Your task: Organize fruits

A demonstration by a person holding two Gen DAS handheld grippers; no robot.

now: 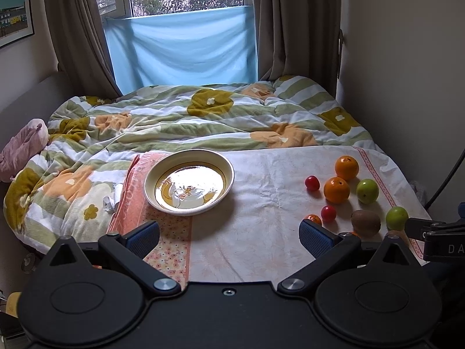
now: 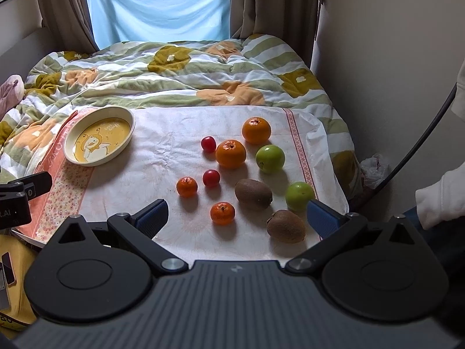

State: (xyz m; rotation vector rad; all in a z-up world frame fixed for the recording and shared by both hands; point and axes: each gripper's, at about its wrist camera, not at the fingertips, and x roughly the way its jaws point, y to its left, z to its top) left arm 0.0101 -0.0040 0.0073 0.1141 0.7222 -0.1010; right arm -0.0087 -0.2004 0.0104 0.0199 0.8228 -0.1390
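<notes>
Right wrist view: fruit-strewn cloth (image 2: 162,157) on a quilted bed (image 2: 180,69) below a curtained window; both grippers' jaws released.

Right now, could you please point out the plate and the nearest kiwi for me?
plate (image 2: 128,115): right wrist view, on its far rim.
nearest kiwi (image 2: 286,226): right wrist view, middle of its fuzzy skin.

- Left gripper (image 1: 229,234): black body, blue ribbed pads (image 1: 144,238), silver pivot screws.
- Right gripper (image 2: 237,218): grey ribbed deck (same blue pads).
- White sleeve (image 2: 438,200), black cable (image 2: 421,142).
</notes>
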